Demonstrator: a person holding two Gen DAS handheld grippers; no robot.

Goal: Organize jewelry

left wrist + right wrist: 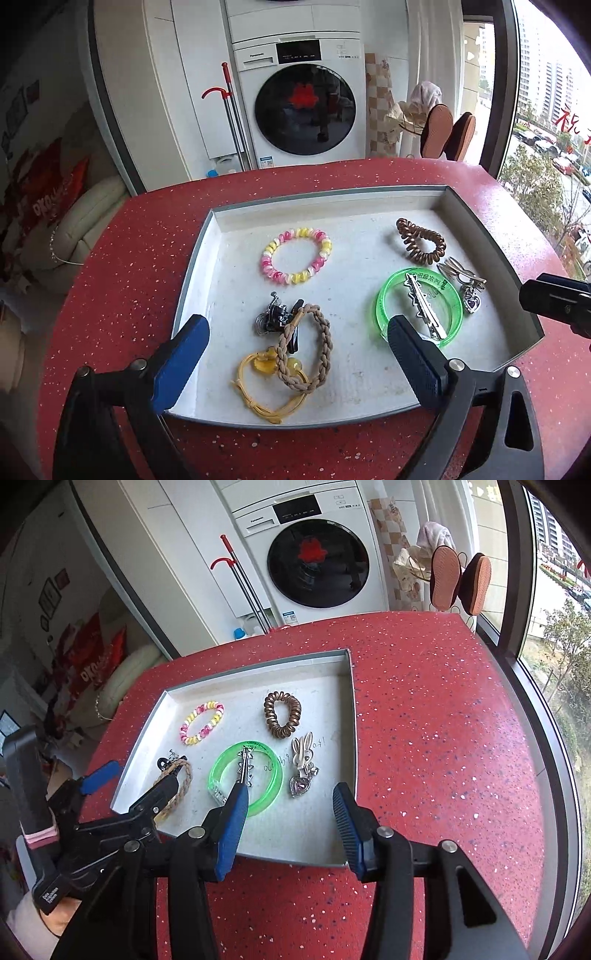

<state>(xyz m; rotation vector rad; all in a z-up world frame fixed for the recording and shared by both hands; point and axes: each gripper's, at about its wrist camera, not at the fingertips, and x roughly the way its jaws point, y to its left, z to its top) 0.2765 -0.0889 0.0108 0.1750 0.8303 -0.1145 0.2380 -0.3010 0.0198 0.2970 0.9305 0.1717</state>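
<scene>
A white tray (207, 266) on the red table holds the jewelry. Inside lie a pink-and-yellow spiral band (296, 255), a brown spiral hair tie (421, 240), a green bangle (419, 308) with a silver clip (424, 308) across it, a bunny clip with a heart pendant (466, 286), a black charm (275, 318), a tan braided band (310, 349) and a yellow cord bracelet (266, 384). My left gripper (297, 326) hangs open above the braided band, touching nothing. My right gripper (290, 797) is open near the tray's front edge (295, 856), empty, just short of the green bangle (245, 777) and the heart pendant (299, 784).
The red speckled table (443, 738) stretches to the right of the tray. Behind it stand a washing machine (303, 107), a mop (231, 110) and slippers on a rack (461, 579). A window (554, 627) runs along the right side.
</scene>
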